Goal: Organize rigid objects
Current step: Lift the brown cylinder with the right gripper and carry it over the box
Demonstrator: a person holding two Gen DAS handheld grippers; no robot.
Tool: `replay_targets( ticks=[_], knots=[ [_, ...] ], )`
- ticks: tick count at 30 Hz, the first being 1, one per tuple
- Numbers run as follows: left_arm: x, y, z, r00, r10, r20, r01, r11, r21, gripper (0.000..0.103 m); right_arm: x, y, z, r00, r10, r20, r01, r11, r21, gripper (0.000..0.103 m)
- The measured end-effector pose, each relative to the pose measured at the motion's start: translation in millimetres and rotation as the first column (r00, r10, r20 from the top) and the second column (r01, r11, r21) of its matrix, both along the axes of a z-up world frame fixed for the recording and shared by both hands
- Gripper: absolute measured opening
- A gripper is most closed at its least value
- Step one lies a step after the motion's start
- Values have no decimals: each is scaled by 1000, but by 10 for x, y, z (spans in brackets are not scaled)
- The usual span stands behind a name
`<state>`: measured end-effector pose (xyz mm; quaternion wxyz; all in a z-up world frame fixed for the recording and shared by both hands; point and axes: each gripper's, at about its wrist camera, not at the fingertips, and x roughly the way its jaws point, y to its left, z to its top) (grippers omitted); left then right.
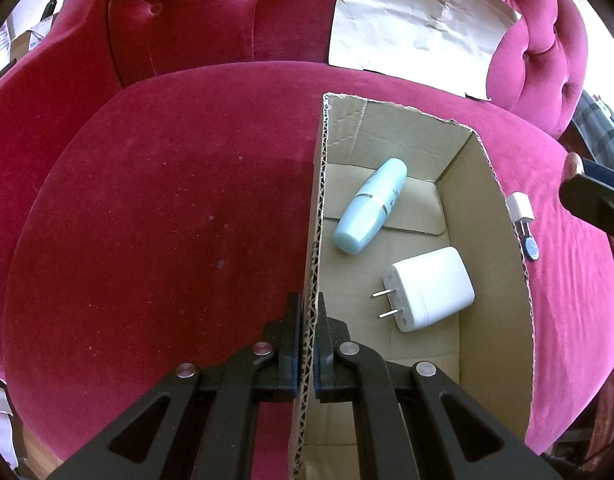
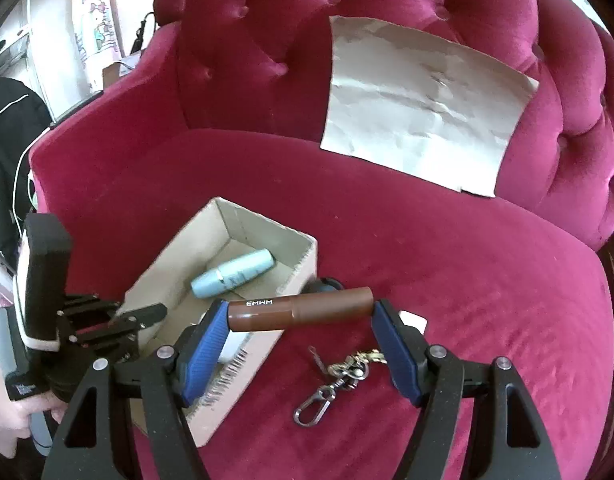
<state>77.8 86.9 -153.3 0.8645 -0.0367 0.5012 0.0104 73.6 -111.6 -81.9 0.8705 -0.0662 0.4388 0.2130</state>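
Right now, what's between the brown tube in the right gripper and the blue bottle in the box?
The box's near wall. In the right wrist view, the brown tube is held endwise outside it; the blue bottle lies inside on bare cardboard.

A box on the sofa seat, things in and beside it

The cardboard box (image 1: 487,216) stands on the sofa seat (image 1: 167,220); in it lie a bottle (image 1: 369,206) and, nearer, a charger (image 1: 429,288). To its right lie a small plug (image 1: 520,209) and a keychain (image 2: 339,376). A paper sheet (image 2: 423,108) leans on the backrest (image 2: 259,52) behind.
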Motion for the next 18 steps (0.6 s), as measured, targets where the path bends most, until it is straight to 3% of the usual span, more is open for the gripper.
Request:
replay_targets(
  ticks=[18],
  knots=[
    [7, 12, -5, 1000, -2, -2, 2, 1000, -5, 4, 67, 504, -25, 997, 81, 10, -81, 997, 18, 76]
  ],
)
